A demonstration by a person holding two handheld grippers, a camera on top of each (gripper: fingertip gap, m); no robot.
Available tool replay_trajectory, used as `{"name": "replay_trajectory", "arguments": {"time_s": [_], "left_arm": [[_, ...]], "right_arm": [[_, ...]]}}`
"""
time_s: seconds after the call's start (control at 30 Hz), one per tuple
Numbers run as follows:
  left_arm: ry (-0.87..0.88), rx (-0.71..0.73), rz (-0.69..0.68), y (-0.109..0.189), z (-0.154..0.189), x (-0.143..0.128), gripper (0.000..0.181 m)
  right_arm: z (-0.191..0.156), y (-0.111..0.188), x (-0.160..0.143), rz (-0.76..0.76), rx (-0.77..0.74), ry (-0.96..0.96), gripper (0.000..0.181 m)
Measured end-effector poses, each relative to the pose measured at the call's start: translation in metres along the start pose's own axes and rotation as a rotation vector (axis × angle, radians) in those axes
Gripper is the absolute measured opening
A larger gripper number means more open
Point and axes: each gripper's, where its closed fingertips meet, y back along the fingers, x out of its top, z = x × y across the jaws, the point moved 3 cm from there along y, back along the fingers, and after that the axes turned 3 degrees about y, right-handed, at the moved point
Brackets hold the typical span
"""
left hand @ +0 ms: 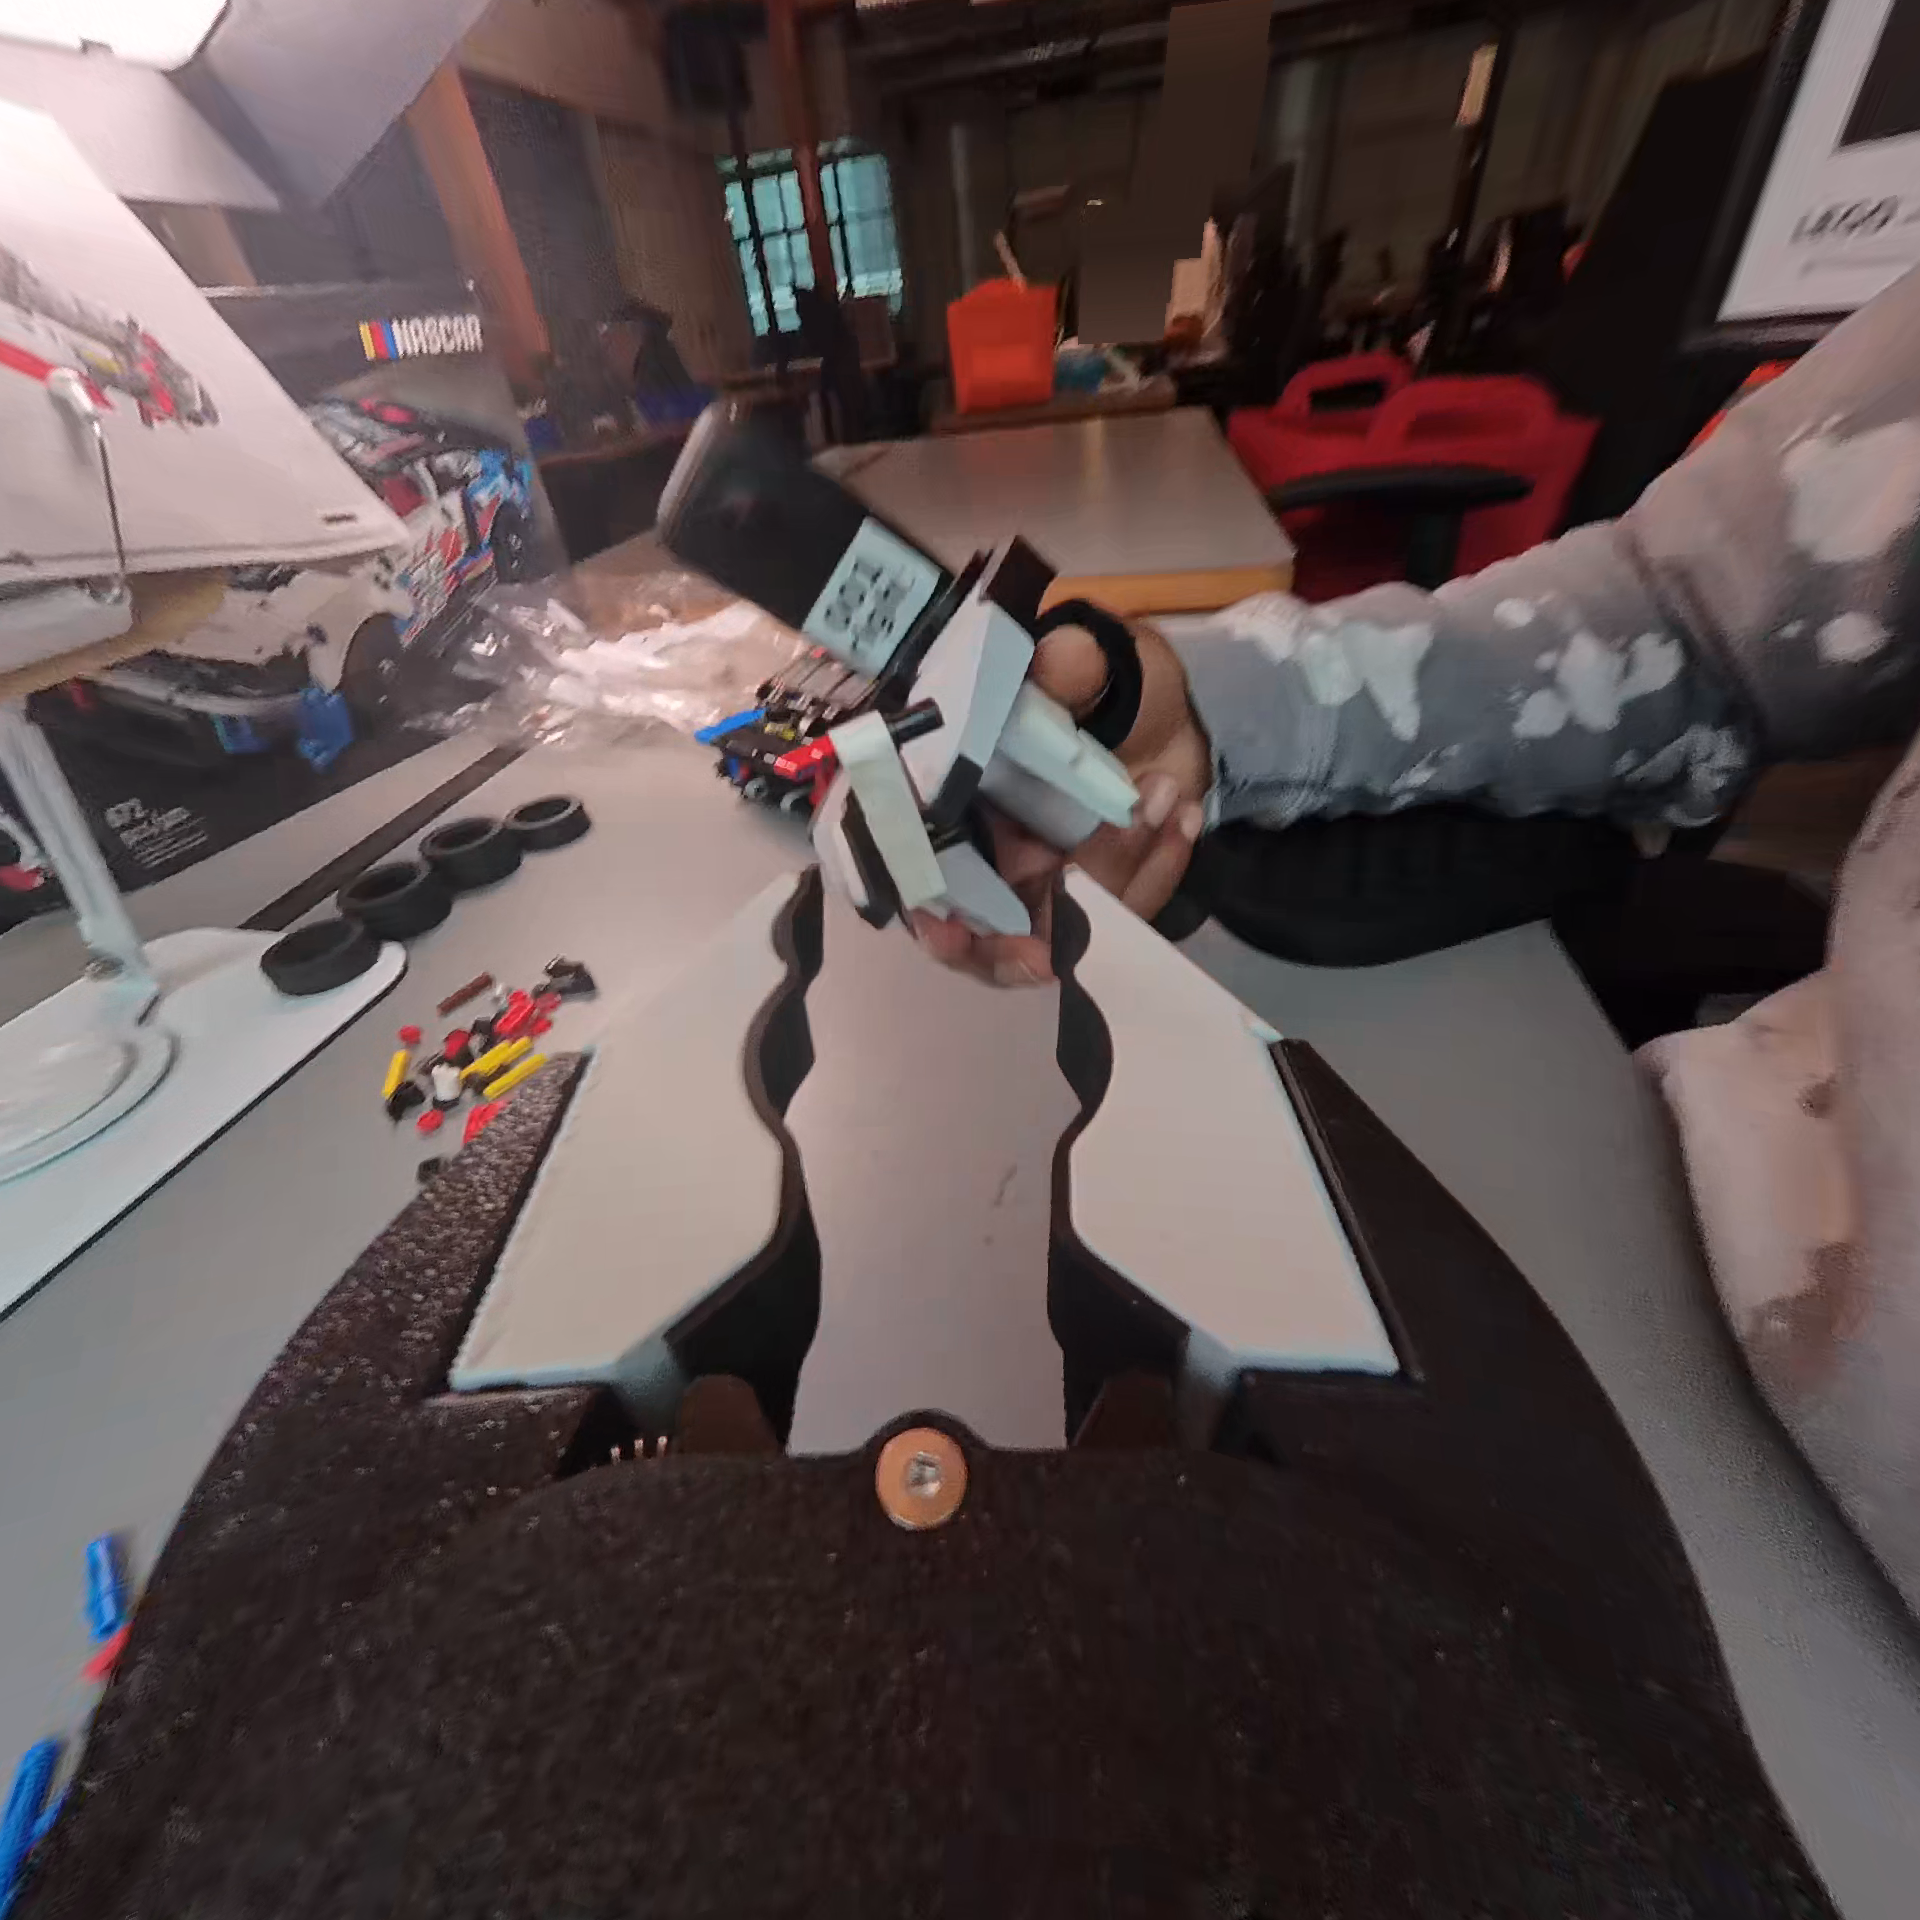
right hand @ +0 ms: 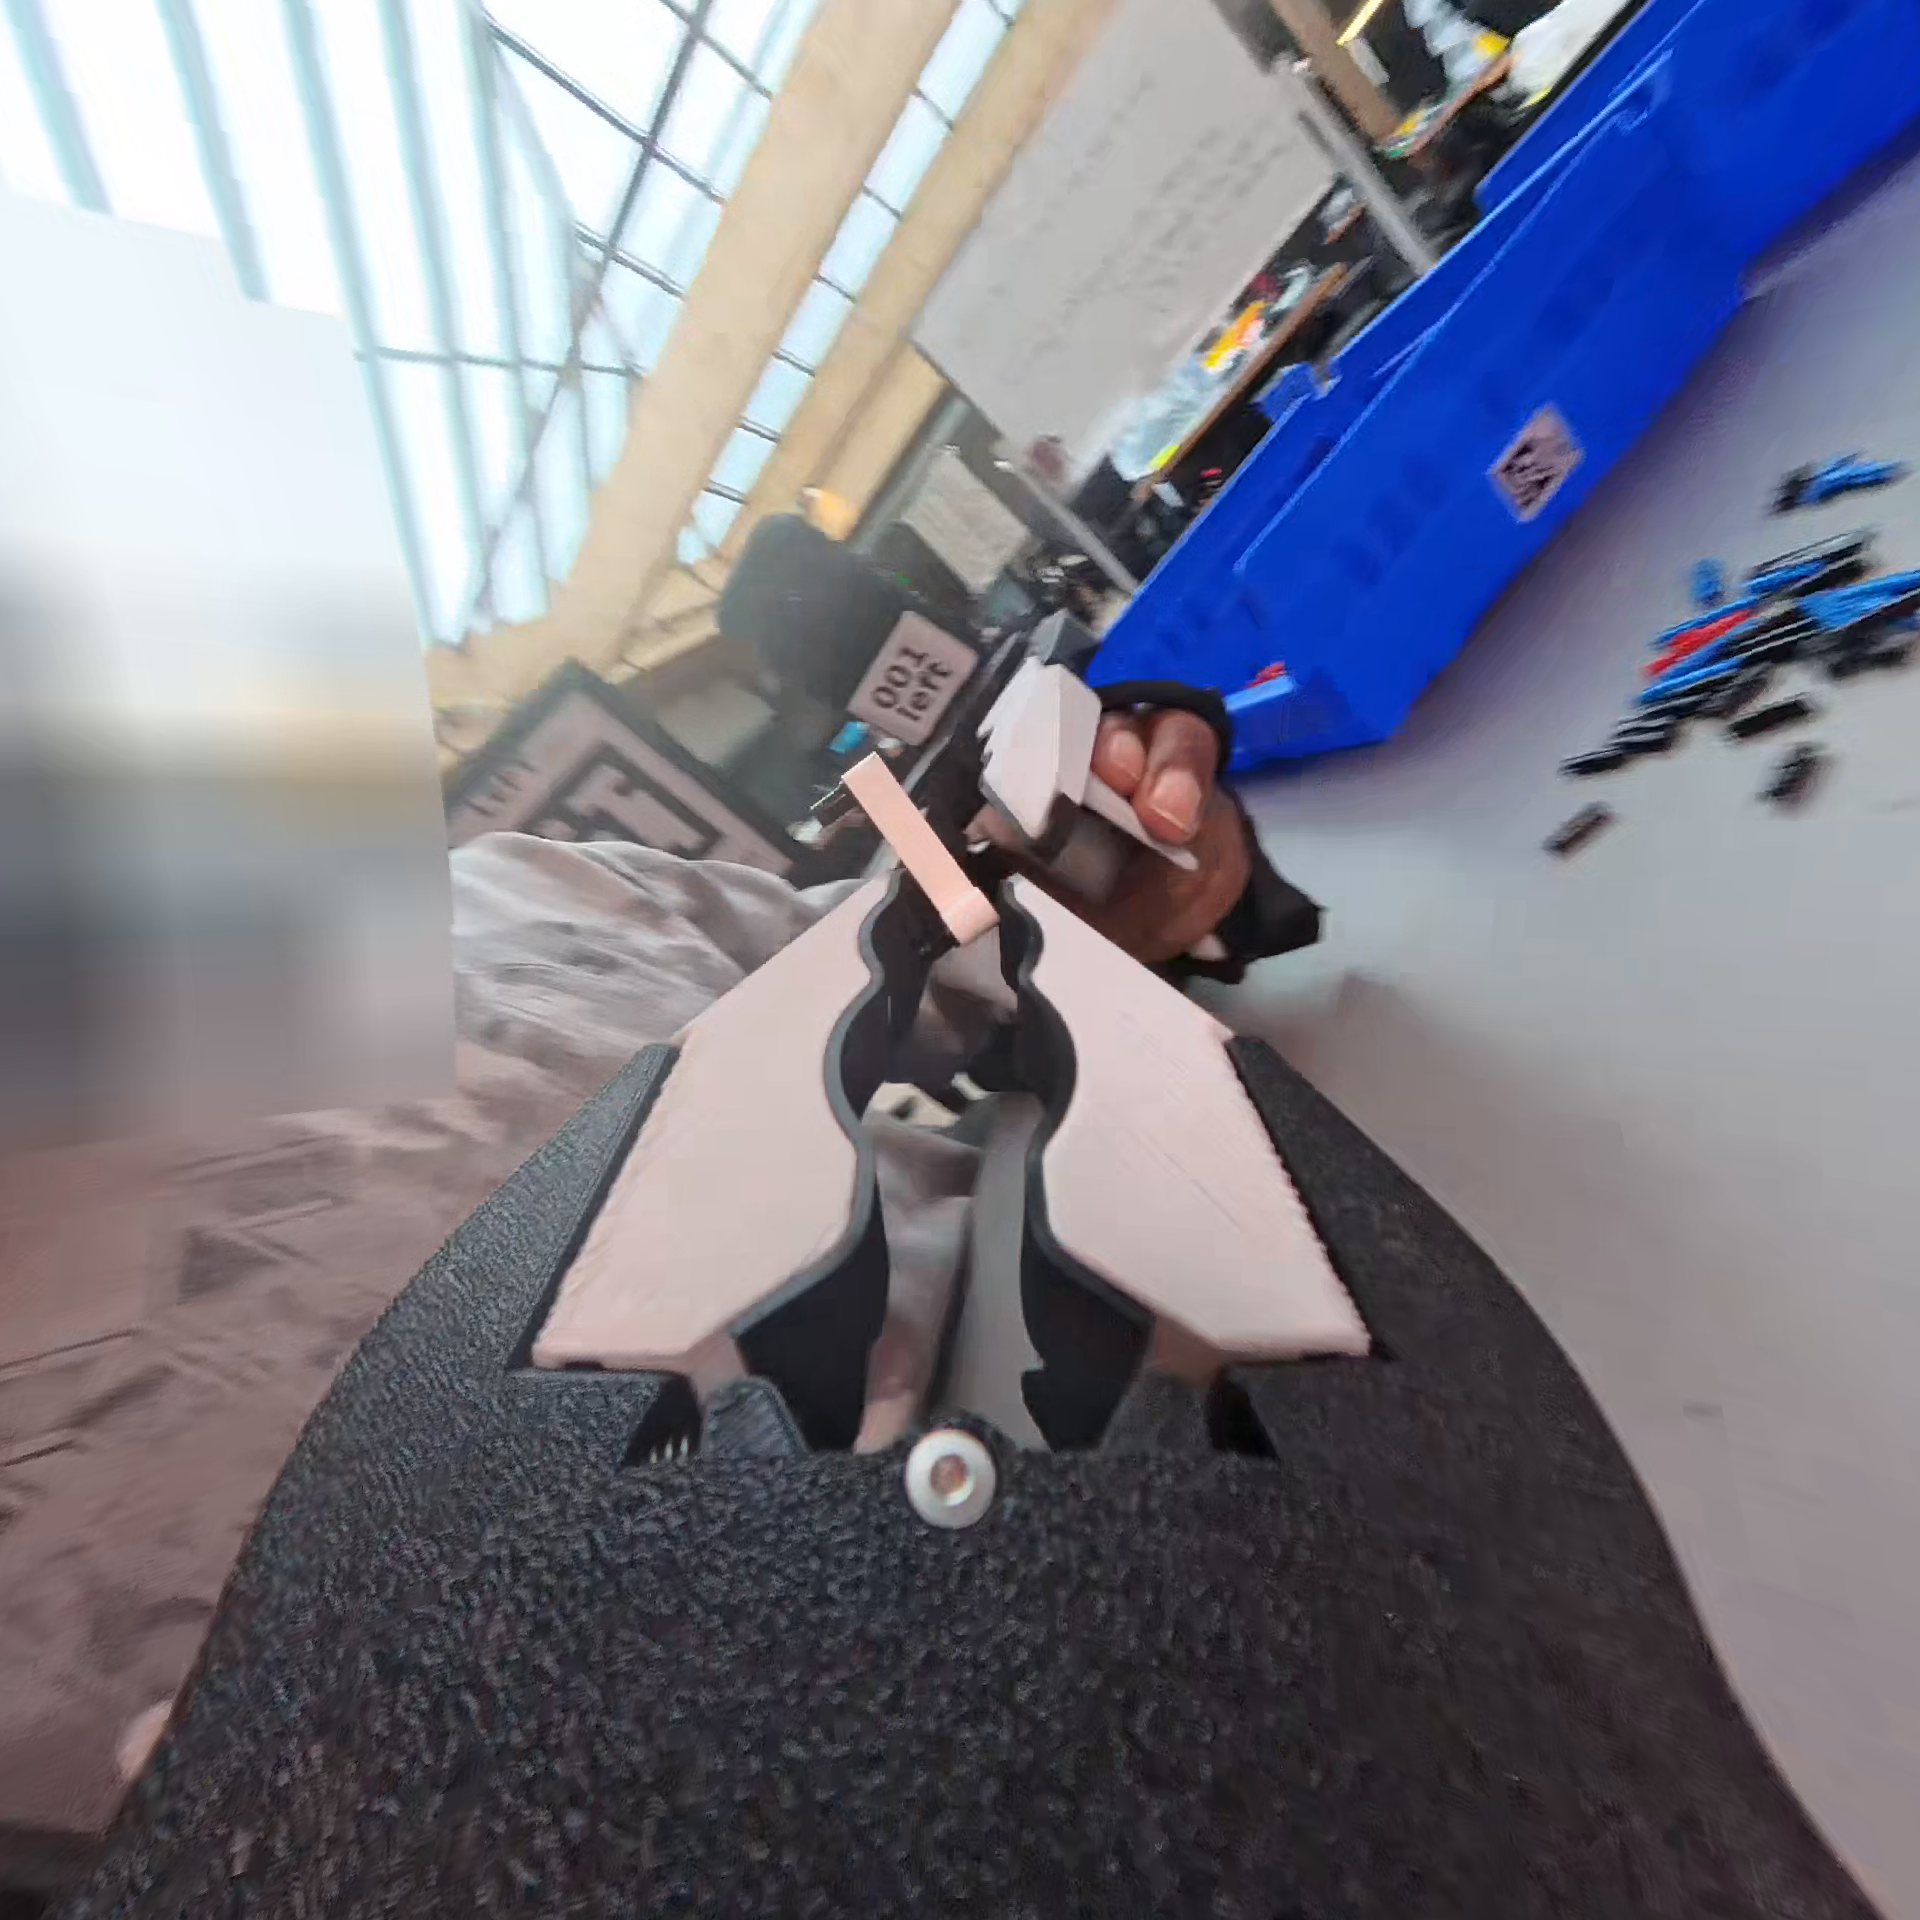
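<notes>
Grey tabletop (left hand: 935, 1143) fills the frame's lower half, a cluttered workshop room behind. Four black rubber tyres (left hand: 436, 883) line up at left, small red and yellow plastic pieces (left hand: 483, 1049) below them. Left gripper (left hand: 928, 904) hovers mid-frame, fingers spread, gripping nothing. Right gripper (right hand: 940, 914) is tilted, parted, its tips at the other gripper's white finger; a blue plastic bin (right hand: 1455, 468) sits upper right.

Bare table (left hand: 925, 1143) between brick pile (left hand: 483, 1049), sleeve (left hand: 1507, 675)

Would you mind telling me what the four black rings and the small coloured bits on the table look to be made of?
The black rings look like matte rubber toy tyres, with dull rounded walls. The small coloured bits seem to be hard glossy plastic, bright red and yellow, though blur leaves this open.
</notes>
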Motion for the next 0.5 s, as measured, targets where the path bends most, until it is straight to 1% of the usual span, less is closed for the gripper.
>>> {"name": "replay_trajectory", "arguments": {"time_s": [0.03,0.1,0.17,0.23,0.27,0.37,0.43,0.5], "left_arm": [[0.023,-0.030,0.045,0.002,0.004,0.008,0.042],[0.066,-0.091,0.102,0.007,0.010,0.019,0.033],[0.099,-0.169,0.107,0.009,0.017,0.020,0.023],[0.140,-0.229,0.113,0.011,0.020,0.021,0.013],[0.161,-0.249,0.119,0.012,0.021,0.021,0.009],[0.225,-0.302,0.129,0.014,0.021,0.022,0.010],[0.245,-0.268,0.127,0.012,0.015,0.021,0.010],[0.252,-0.206,0.121,0.012,0.006,0.019,0.010]], "right_arm": [[-0.004,-0.002,-0.004,-0.002,0.085,-0.070,0.016],[-0.004,-0.004,-0.012,-0.003,0.176,-0.154,0.016],[-0.006,-0.006,-0.021,-0.029,0.246,-0.203,0.016],[-0.008,-0.008,-0.025,-0.060,0.271,-0.201,0.016],[-0.009,-0.008,-0.025,-0.064,0.270,-0.187,0.016],[-0.010,-0.005,-0.020,-0.045,0.253,-0.146,0.017],[-0.007,-0.002,-0.016,-0.020,0.217,-0.117,0.017],[0.000,0.001,-0.009,0.021,0.142,-0.054,0.016]]}}
